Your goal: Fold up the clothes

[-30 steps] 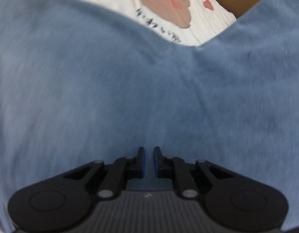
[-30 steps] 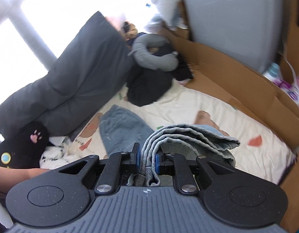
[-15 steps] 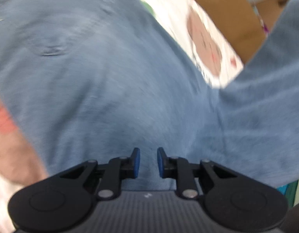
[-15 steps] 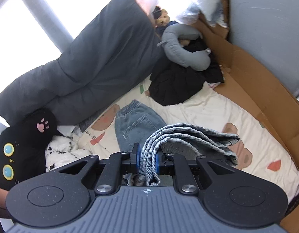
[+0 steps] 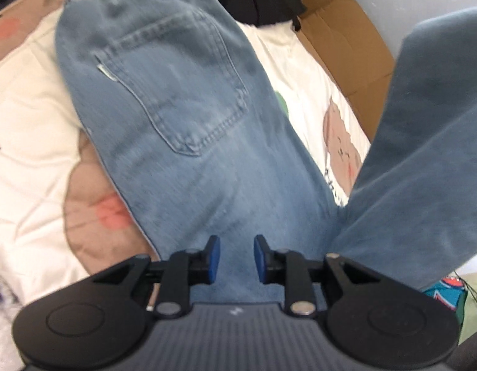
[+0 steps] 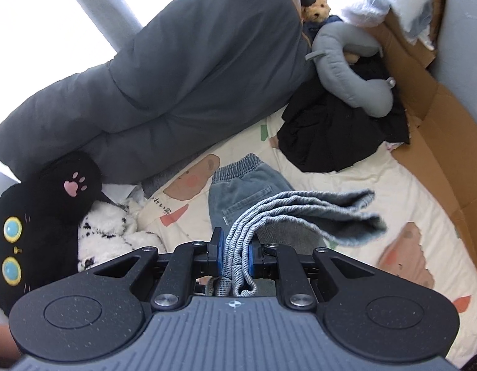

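Jeans [image 5: 182, 130]: light-blue denim, elastic waistband, back pocket up. The seat and waist lie flat on the cartoon-print quilt [image 5: 25, 114]; the leg end is lifted off it and carried over the seat.

Right gripper [image 6: 234, 252]: clenched on the bunched leg hems [image 6: 288, 213], several layers stacked edgewise between the pads, loose ends drooping forward over the waistband [image 6: 238, 164].

Left gripper [image 5: 235, 258]: jaws opening, blue pads apart with nothing pinched between them; denim lies under the tips. It is free.

Handling, as judged:
- Soft and limp; it sags from any single pinch.
- Thick weave and seams give friction, so slipping looks unlikely while many layers are stacked.
- Moderate weight; nothing fragile.
- The stacked hem bundle is bulky; outer layers could slide out unevenly.

Where to take hold: hems and waistband, the firmest edges. The fold line near the knee suits the free gripper for pinning or smoothing.
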`<action>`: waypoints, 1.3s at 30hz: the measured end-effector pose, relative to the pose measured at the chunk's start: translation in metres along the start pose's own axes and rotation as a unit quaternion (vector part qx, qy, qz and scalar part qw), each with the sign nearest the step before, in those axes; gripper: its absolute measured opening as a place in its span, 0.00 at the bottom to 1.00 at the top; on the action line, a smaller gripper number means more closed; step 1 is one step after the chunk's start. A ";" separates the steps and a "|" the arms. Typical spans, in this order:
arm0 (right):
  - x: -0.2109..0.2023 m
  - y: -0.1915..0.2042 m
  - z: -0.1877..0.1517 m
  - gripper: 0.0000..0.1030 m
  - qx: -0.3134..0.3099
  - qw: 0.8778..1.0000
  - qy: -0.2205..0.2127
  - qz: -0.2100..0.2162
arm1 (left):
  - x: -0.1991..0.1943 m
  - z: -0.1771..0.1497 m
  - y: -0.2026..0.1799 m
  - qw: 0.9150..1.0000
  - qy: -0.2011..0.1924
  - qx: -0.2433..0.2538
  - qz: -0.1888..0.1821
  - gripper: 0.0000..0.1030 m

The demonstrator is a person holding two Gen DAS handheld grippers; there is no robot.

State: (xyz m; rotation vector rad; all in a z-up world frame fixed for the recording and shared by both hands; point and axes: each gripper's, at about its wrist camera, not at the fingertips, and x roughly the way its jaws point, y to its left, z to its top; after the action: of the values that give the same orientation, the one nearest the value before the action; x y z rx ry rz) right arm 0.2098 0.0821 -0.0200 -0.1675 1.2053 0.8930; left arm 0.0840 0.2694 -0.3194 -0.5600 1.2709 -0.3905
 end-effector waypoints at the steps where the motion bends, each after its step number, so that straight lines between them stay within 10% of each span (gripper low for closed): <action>1: 0.009 0.001 0.005 0.14 0.004 1.000 0.002 0.001 | -0.003 0.001 0.002 1.000 -0.003 -0.005 0.000 0.24; 23: 0.202 -0.002 0.046 0.14 0.081 0.996 0.027 -0.007 | -0.047 0.023 0.046 0.992 -0.084 -0.091 0.024 0.27; 39: 0.294 -0.027 0.024 0.36 0.155 0.980 0.021 0.125 | -0.092 0.063 0.073 0.974 -0.147 -0.118 0.126 0.43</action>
State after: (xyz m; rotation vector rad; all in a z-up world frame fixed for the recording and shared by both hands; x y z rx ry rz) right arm 0.2672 0.2265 -0.2726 0.2233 1.4095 0.9083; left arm 0.1186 0.3915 -0.2784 -0.6228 1.0897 0.0568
